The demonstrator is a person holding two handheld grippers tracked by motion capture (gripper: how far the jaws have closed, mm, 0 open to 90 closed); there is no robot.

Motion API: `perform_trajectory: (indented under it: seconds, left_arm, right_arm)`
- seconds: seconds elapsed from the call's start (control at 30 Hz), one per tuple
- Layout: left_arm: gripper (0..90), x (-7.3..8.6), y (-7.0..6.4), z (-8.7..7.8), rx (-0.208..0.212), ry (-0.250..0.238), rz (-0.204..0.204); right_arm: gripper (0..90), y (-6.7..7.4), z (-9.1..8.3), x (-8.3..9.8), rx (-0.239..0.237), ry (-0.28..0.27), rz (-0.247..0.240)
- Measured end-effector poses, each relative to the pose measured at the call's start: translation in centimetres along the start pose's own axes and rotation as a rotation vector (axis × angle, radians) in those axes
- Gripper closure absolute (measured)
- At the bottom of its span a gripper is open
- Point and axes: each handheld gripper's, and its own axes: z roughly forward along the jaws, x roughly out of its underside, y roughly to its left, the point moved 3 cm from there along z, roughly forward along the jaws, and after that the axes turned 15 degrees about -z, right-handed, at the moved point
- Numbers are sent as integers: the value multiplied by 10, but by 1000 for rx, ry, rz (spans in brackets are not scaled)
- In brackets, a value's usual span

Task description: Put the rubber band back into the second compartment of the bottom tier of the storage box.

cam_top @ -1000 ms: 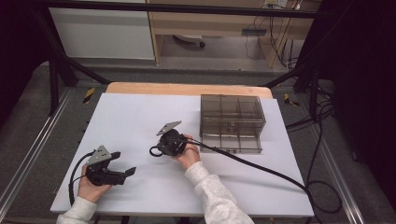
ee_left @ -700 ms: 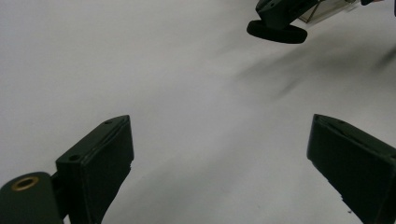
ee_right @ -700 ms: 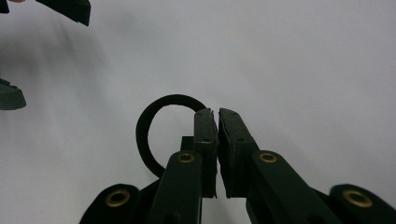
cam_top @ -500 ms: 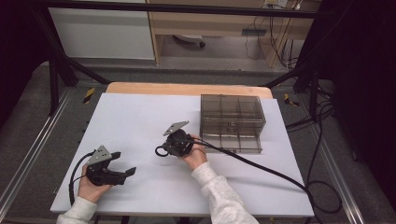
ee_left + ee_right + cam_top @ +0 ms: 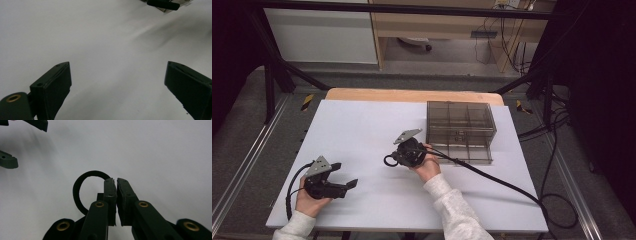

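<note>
A thin black ring hangs just above the white table near its middle. My right gripper is shut on it; in the right gripper view the jaws press together on the ring at its right side, at the tips of the right gripper. My left gripper rests at the front left of the table, open with nothing between its jaws. In the left gripper view, bare table lies between the wide-apart jaws of the left gripper.
A clear grey compartment box stands at the back right of the table, just beyond my right hand. The right gripper's cable trails off the table's right side. A wooden strip runs along the far edge.
My right gripper has carried the black ring to the right, closer to the compartment box. The left gripper has stayed in place, open.
</note>
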Motion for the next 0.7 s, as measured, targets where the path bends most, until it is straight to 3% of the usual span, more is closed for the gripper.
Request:
perform_trajectory:
  seconds: [0.7]
  left_arm:
    - [69, 0, 0, 0, -2, 0, -1]
  right_arm:
    - [861, -8, -23, 17, 27, -7, 9]
